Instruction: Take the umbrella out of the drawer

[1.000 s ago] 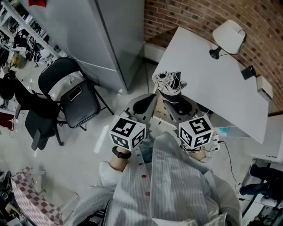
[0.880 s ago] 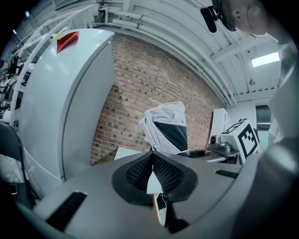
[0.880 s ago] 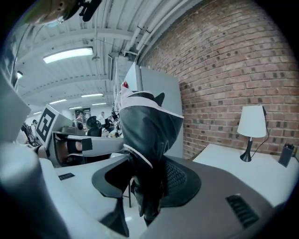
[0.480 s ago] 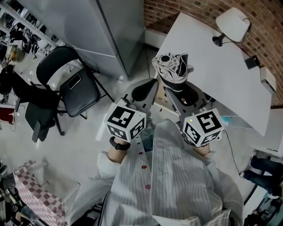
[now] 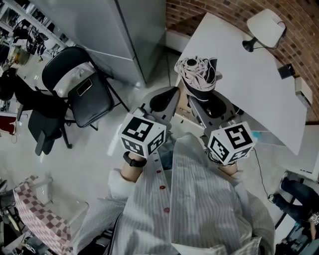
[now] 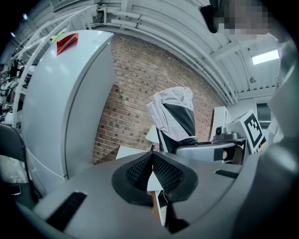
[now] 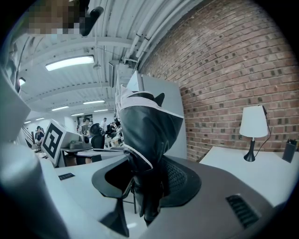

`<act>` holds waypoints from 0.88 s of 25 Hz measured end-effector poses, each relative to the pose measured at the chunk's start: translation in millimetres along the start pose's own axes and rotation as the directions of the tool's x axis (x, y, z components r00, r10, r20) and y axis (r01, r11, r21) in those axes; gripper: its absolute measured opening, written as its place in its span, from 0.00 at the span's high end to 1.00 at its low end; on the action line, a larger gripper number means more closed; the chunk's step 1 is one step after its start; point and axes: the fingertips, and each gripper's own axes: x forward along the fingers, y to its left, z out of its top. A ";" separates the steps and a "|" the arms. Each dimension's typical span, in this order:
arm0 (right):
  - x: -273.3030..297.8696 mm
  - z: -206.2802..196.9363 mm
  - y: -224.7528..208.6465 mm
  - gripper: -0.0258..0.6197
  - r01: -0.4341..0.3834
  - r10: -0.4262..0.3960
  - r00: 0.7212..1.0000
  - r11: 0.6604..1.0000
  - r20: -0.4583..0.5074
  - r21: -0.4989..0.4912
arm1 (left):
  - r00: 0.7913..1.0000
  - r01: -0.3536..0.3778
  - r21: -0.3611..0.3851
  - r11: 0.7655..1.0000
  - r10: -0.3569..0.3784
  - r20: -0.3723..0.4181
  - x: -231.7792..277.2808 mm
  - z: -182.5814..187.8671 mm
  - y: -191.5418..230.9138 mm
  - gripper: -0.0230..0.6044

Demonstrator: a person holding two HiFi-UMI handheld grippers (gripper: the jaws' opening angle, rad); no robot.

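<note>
A folded black-and-white umbrella stands upright in my right gripper, whose jaws are shut on its lower part, close beside the white table's corner. In the right gripper view the umbrella rises between the pads of that gripper and hides the gap. My left gripper is held just left of it at about the same height, apart from the umbrella. In the left gripper view the pads of that gripper meet at their tips with nothing between them, and the umbrella shows beyond them. No drawer shows.
A white table with a white lamp stands to the right against a brick wall. A tall grey cabinet is ahead on the left. A black folding chair stands further left on the pale floor.
The right gripper has lifted the umbrella slightly, toward the top of the head view. The left gripper has kept its place with its jaws shut.
</note>
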 end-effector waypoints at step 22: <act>-5.7 -10.5 8.7 0.67 -0.014 0.014 1.000 1.000 -0.007 0.015 | 0.996 0.083 0.012 0.996 -0.082 -0.036 -4.6 -10.8 -8.0 0.95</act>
